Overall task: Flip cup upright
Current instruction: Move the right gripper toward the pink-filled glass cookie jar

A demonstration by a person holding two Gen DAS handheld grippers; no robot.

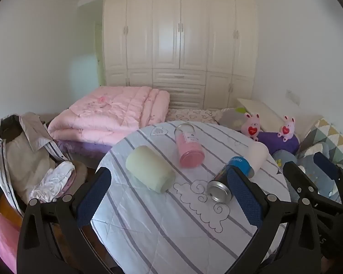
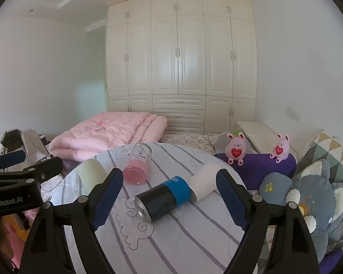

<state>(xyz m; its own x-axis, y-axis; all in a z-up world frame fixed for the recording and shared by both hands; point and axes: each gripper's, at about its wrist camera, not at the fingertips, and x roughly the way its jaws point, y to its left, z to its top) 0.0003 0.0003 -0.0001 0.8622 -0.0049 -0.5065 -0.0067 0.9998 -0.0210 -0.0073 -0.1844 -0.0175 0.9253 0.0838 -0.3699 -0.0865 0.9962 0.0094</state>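
Four containers lie on their sides on the round table with the striped white cloth [image 1: 162, 228], so you have not yet stood anything upright. From your left to right they are: the pale green cylindrical cup [image 1: 149, 169], the clear jar with pink contents [image 1: 189, 146], the black and blue metal can [image 2: 163, 196], and the white paper cup [image 2: 204, 179]. The white paper cup's base is touching or just beside the can's blue end; you cannot tell which. The task sentence does not say which cup is meant; judge the whole flip as still ahead of you.

Left gripper [image 1: 169, 196]: you hold it above the near edge of the table, both blue-padded fingers spread wide with nothing between them. The pale green cylindrical cup lies ahead of its left finger and the can beside its right finger [image 1: 242, 196].

Right gripper [image 2: 169, 198]: likewise spread and empty, level with the table, with the can and the white paper cup framed between its fingers. Neither gripper touches any container.
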